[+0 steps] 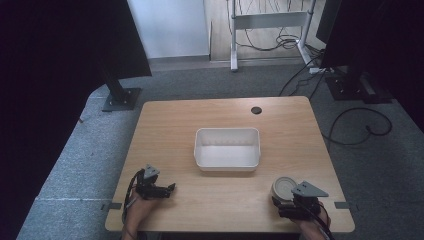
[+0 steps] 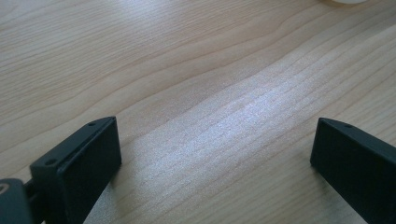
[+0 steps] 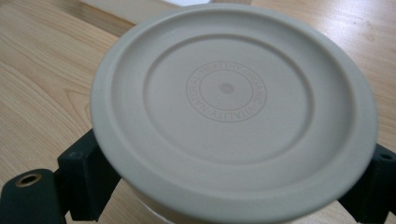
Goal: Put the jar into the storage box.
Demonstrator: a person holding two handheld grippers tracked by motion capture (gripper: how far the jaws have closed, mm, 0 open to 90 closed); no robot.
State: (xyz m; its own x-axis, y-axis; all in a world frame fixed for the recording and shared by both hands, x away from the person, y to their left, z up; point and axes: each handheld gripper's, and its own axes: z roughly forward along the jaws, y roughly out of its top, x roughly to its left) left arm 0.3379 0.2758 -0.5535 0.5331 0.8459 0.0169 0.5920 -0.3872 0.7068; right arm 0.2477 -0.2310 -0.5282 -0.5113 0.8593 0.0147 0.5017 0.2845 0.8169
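Right gripper view shows the right gripper (image 3: 224, 186) with its fingers (image 3: 86, 179) standing on either side of a round beige jar (image 3: 233, 116), close against its wall under the lid rim, though whether they already press it I cannot tell; the lid's embossed ring reads "NATURAL HEALTHY ORGANIC VITALITY". Over at the counter's (image 1: 165, 125) near left corner, the left gripper (image 1: 170, 189) rests with fingers wide apart and nothing between them. Judging by this, the jar sits at the near right edge, not yet lifted, and the white bin (image 1: 227, 150) in the middle holds nothing, so moving it there seems wholly ahead.
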